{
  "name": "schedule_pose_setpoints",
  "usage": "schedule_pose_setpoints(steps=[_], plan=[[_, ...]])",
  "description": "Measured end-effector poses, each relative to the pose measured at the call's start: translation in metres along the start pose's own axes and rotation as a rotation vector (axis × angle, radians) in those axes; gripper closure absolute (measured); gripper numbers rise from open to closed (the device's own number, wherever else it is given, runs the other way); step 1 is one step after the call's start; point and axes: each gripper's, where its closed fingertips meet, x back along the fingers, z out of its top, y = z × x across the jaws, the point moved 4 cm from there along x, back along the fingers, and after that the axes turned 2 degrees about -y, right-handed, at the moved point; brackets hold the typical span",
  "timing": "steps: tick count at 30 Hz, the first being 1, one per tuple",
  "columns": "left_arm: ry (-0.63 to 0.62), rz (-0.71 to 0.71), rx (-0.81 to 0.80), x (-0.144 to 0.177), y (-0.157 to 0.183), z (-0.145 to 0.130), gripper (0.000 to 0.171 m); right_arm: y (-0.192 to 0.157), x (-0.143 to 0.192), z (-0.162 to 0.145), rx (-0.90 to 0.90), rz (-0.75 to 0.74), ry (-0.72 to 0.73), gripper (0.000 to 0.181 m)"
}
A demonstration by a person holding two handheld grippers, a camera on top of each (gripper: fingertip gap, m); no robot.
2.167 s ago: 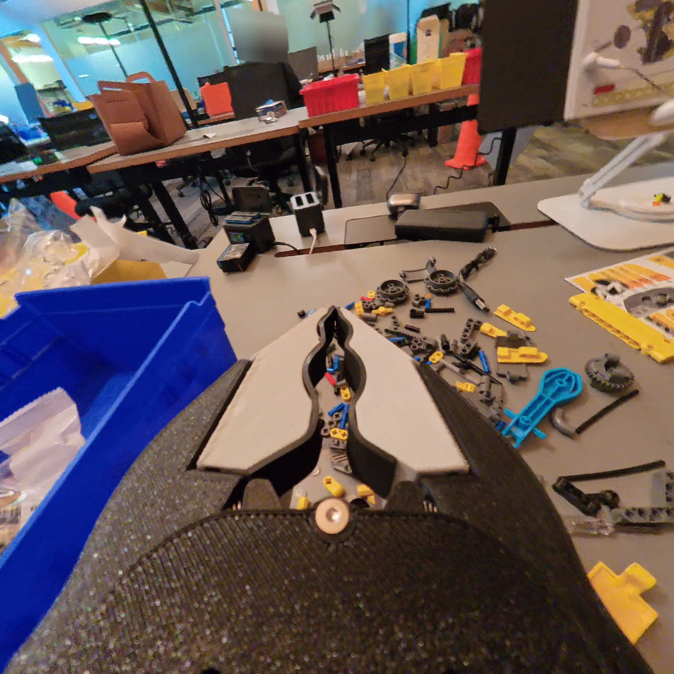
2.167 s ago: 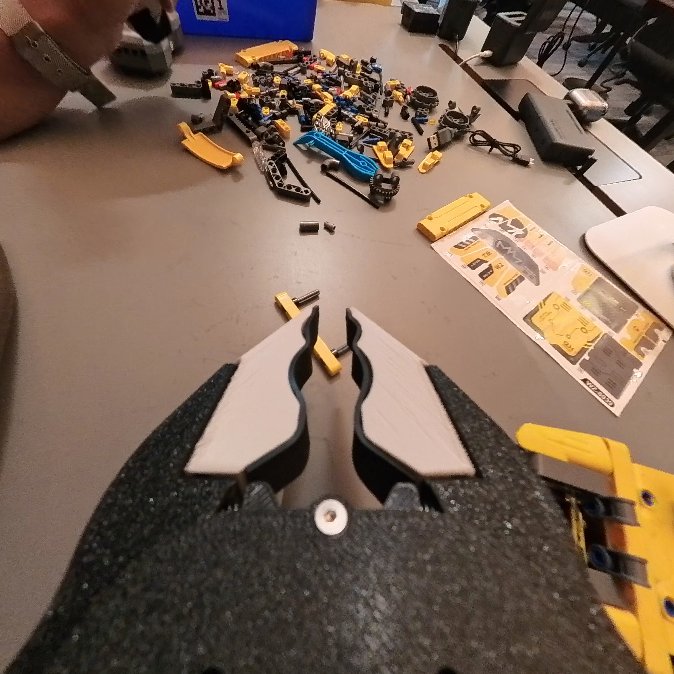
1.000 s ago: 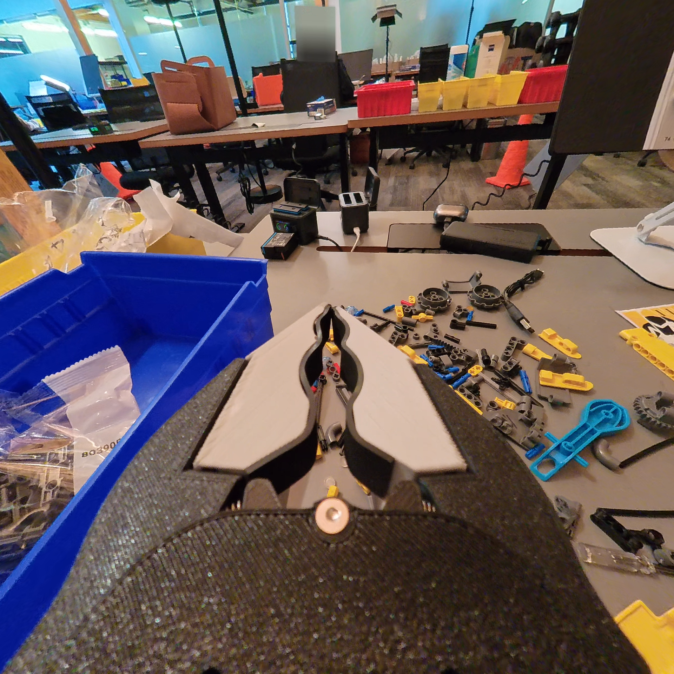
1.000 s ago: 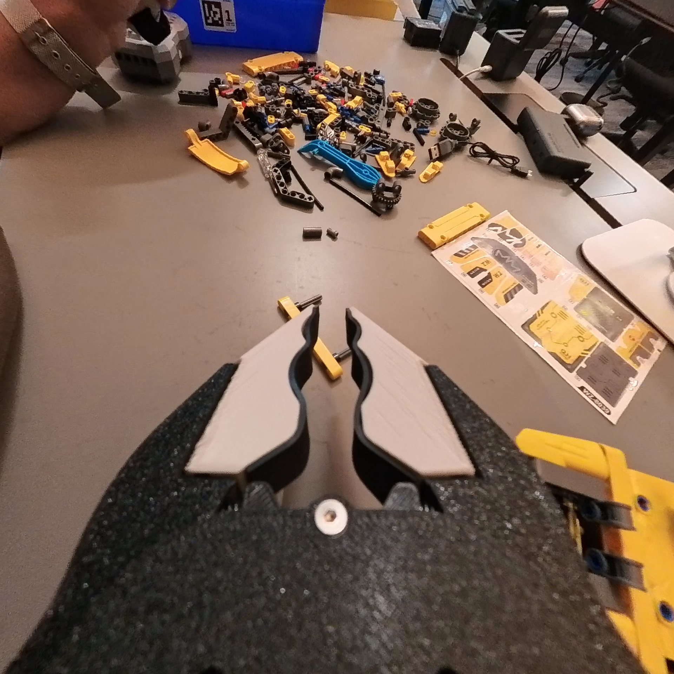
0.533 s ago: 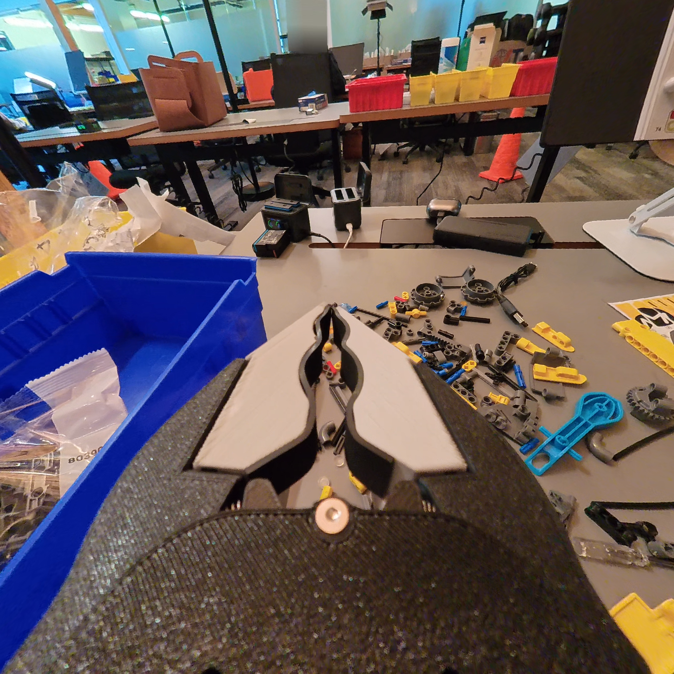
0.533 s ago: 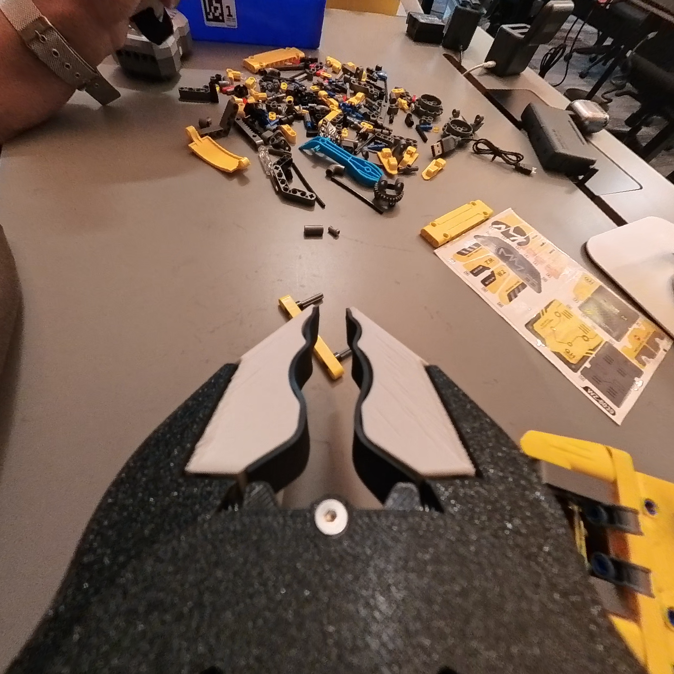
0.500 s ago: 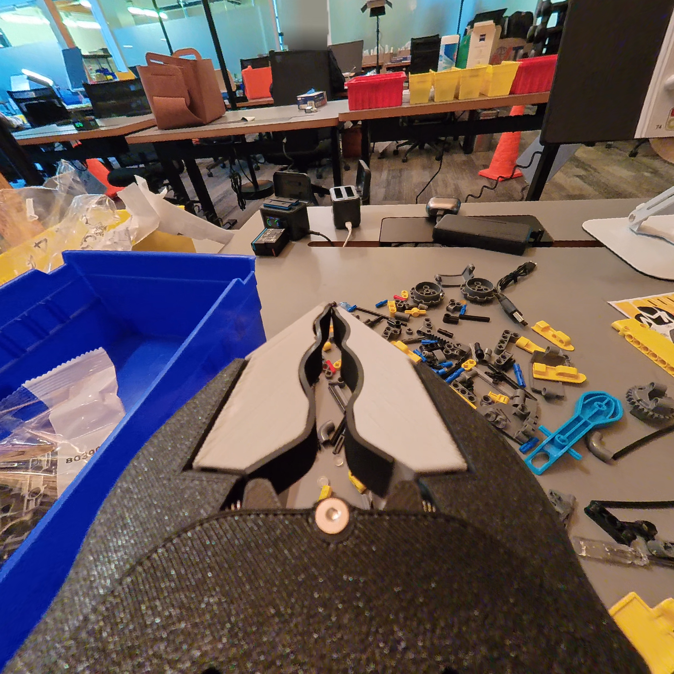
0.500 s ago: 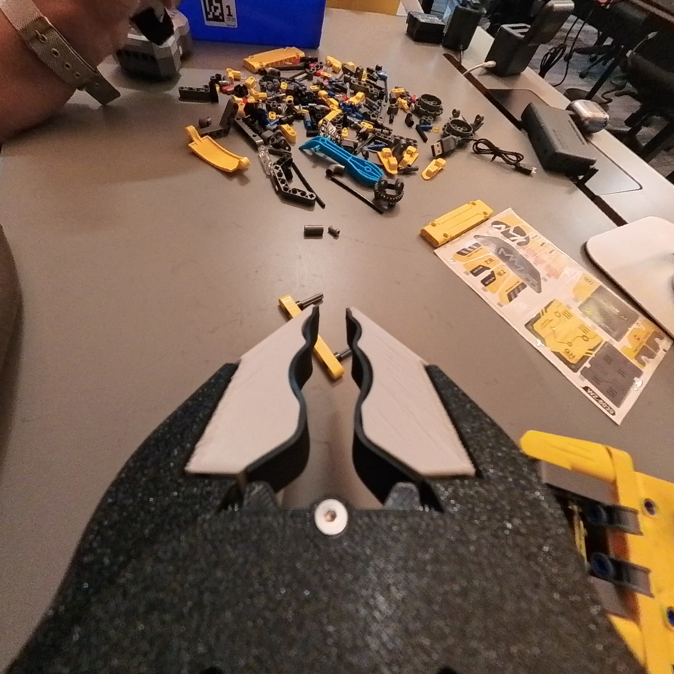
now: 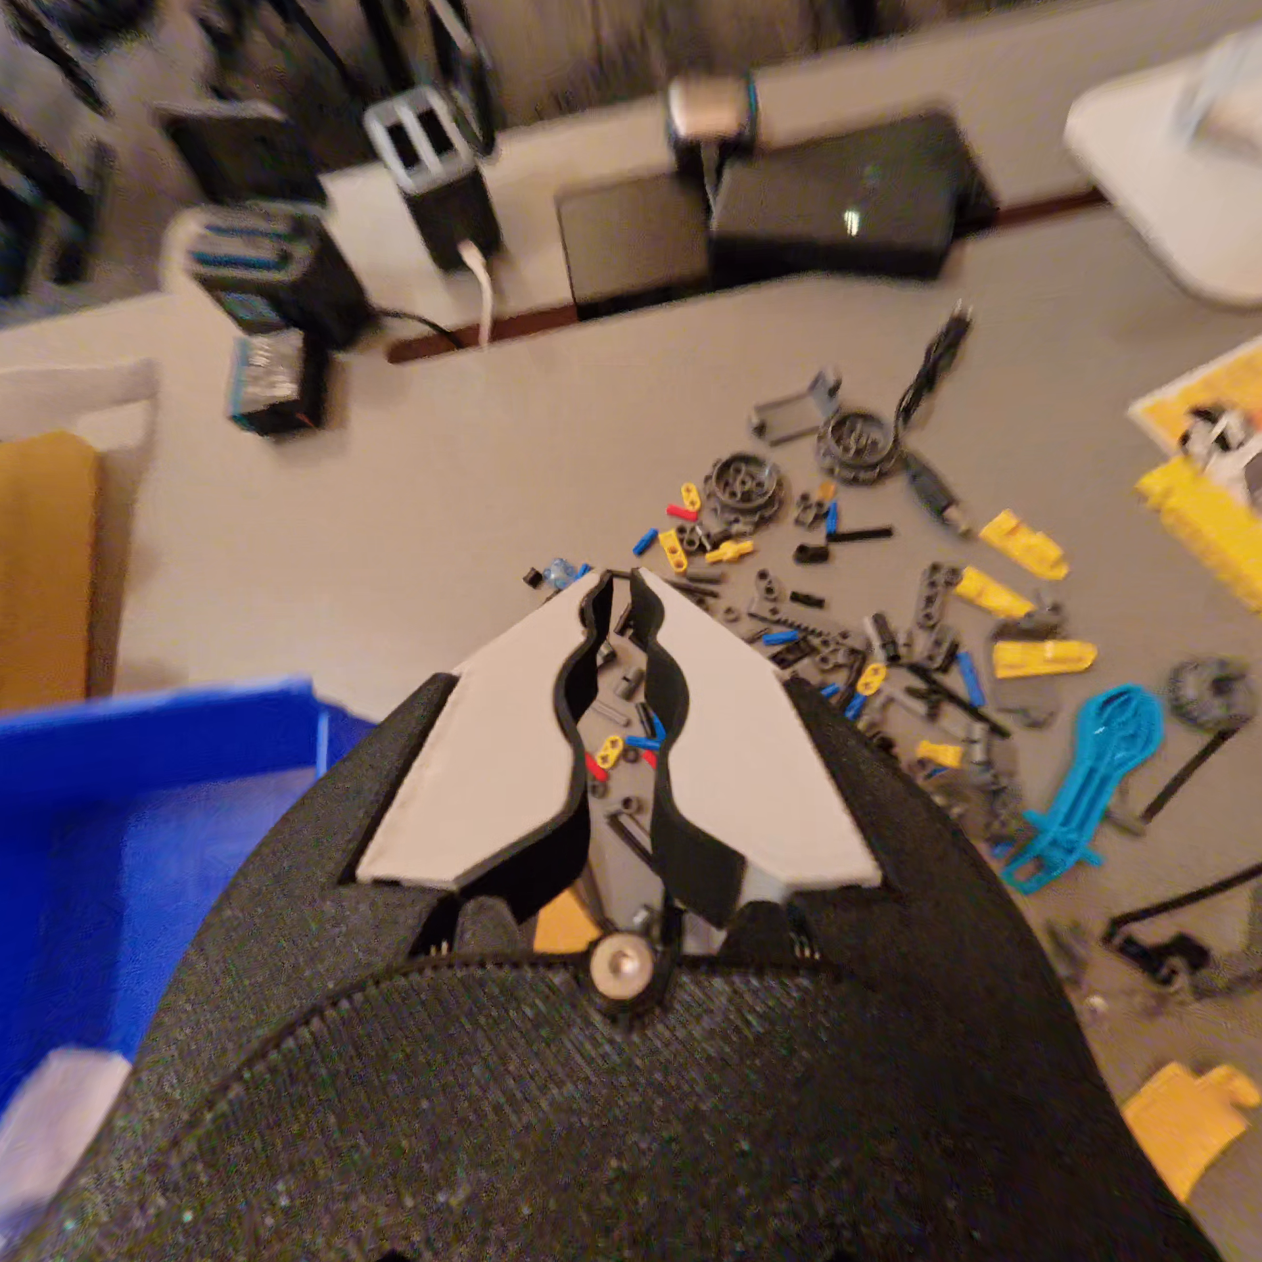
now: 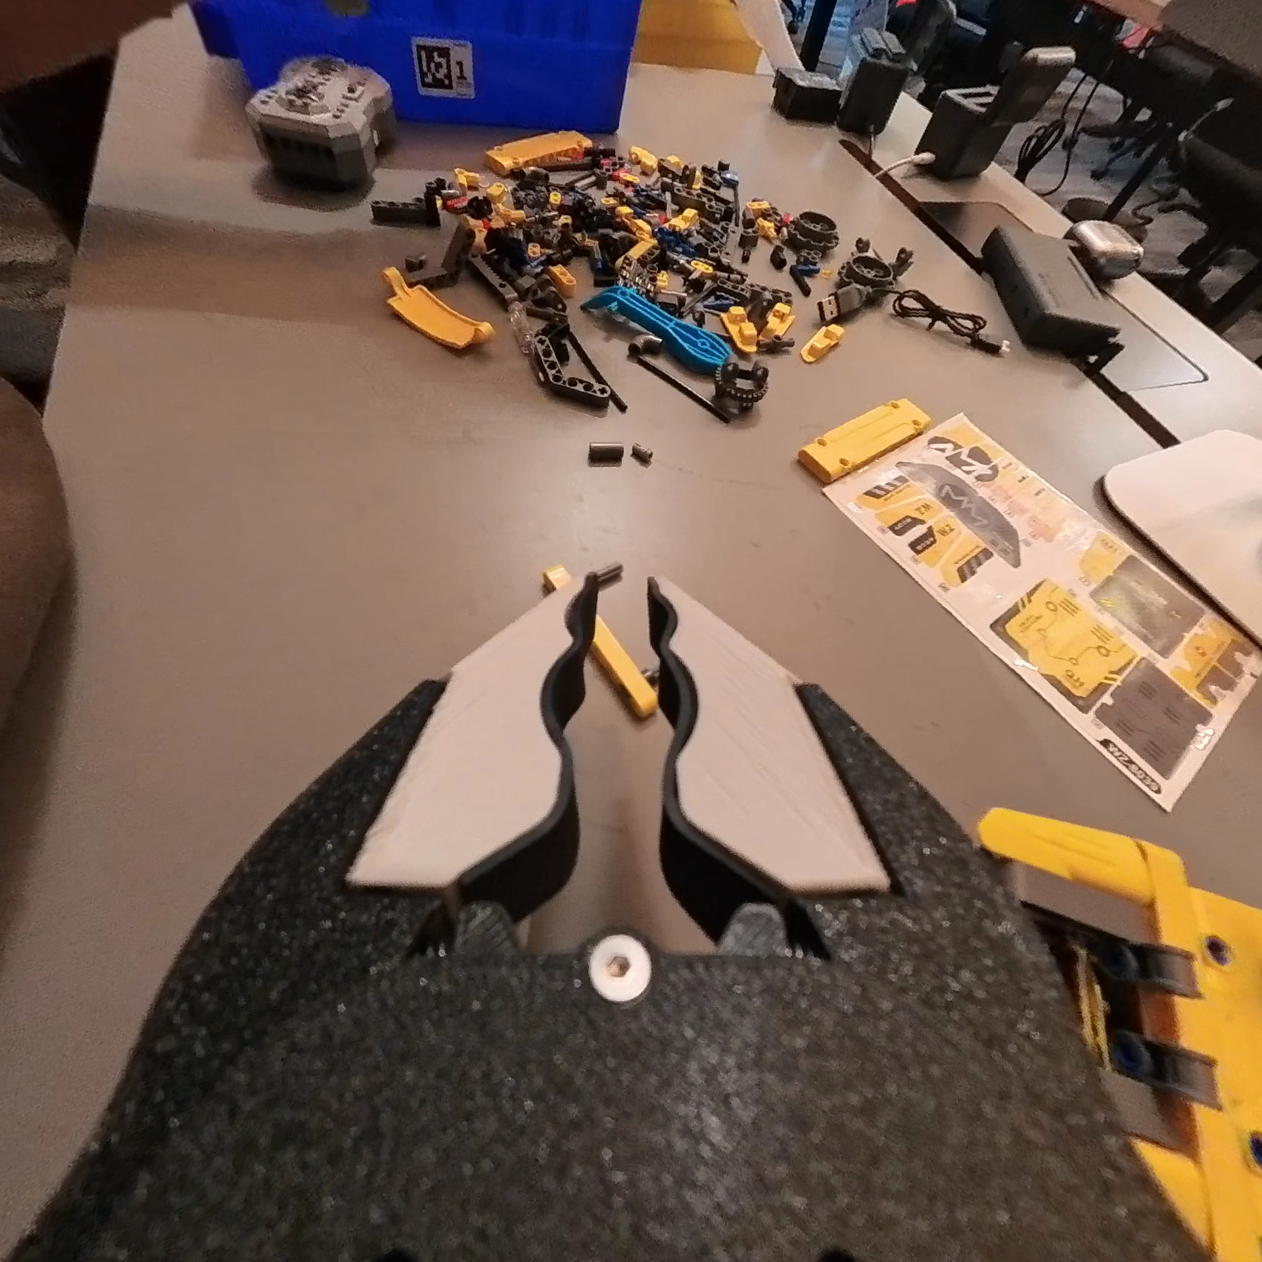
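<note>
Left gripper [image 9: 620, 580]: fingers nearly closed, only a narrow slit at the tips, grasping nothing, hanging over the near edge of a pile of small plastic building pieces [image 9: 830, 642] on the grey table [image 9: 382, 505]. Blue bin [image 9: 147, 806] at its 8 o'clock; turquoise lever piece [image 9: 1086, 778] at 4 o'clock. View blurred.

Right gripper [image 10: 623, 587]: fingers released, a clear gap between them. Yellow beam [image 10: 620, 666] lies flat on the table between the fingers; contact cannot be told. Sticker sheet [image 10: 1045, 601] at 2 o'clock, pile at 12 o'clock, grey block [image 10: 317, 123] at 11 o'clock.
</note>
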Motion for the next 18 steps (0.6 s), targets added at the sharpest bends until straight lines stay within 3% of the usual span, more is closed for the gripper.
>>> schedule_pose_setpoints(steps=[3,7,12,18], plan=[[-0.236,-0.077,-0.183,-0.04,-0.014,-0.005,0.167,-0.001,0.003,0.003,0.015,-0.01,0.007,0.167],[-0.482,0.038,-0.429,-0.066,-0.041,-0.018,0.17,0.003,0.007,0.005,0.027,-0.04,0.015,0.167],[-0.617,-0.013,-0.437,-0.085,-0.045,-0.029,0.169,0.008,0.01,0.006,0.014,-0.052,0.026,0.167],[-0.676,-0.049,-0.466,-0.092,-0.039,-0.031,0.164,0.009,0.01,0.005,0.013,-0.058,0.023,0.167]])
